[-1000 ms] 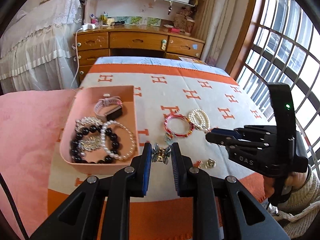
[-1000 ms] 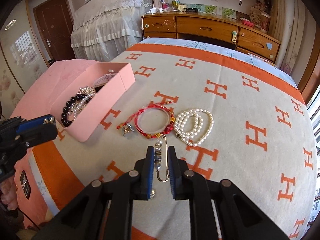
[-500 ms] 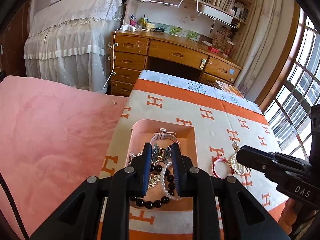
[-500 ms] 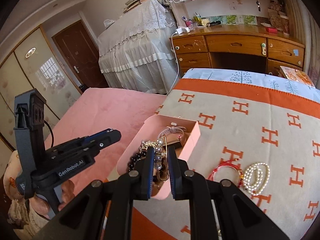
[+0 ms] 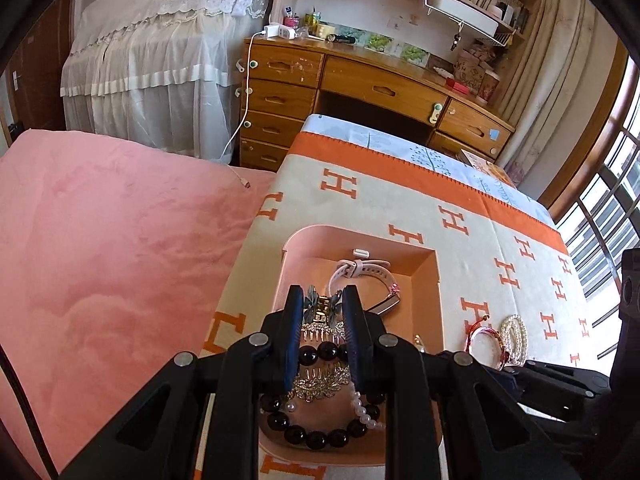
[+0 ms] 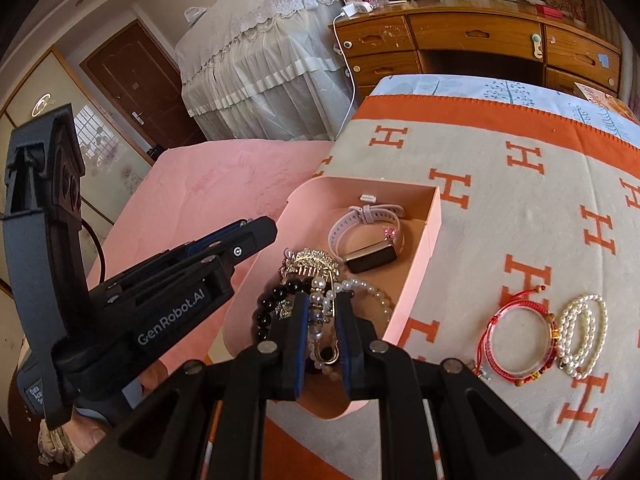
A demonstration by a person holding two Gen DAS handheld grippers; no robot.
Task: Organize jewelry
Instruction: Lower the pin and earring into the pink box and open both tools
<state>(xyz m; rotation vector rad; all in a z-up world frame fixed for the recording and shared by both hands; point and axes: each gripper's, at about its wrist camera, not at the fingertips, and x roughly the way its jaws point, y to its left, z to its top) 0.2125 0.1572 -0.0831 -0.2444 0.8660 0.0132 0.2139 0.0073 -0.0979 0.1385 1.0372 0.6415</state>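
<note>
The left tool (image 5: 323, 312) pinches a small hair clip (image 5: 321, 309) over the pink box (image 5: 434, 300), and the right tool (image 6: 322, 322) pinches a pearl brooch pin (image 6: 325, 320) above the same box. Under both lie a black bead bracelet (image 5: 316, 436), a pearl strand (image 6: 370, 290) and a watch (image 6: 370, 258). Right of the right tool, a red bracelet (image 6: 516, 344) and a pearl bracelet (image 6: 582, 336) rest on the blanket (image 6: 520, 216).

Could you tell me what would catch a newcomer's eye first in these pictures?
The pink box of jewelry on the orange H-patterned blanket. Over it, the left gripper pinches a small hair clip and the right gripper a pearl brooch pin. A red bracelet lies outside.
</note>
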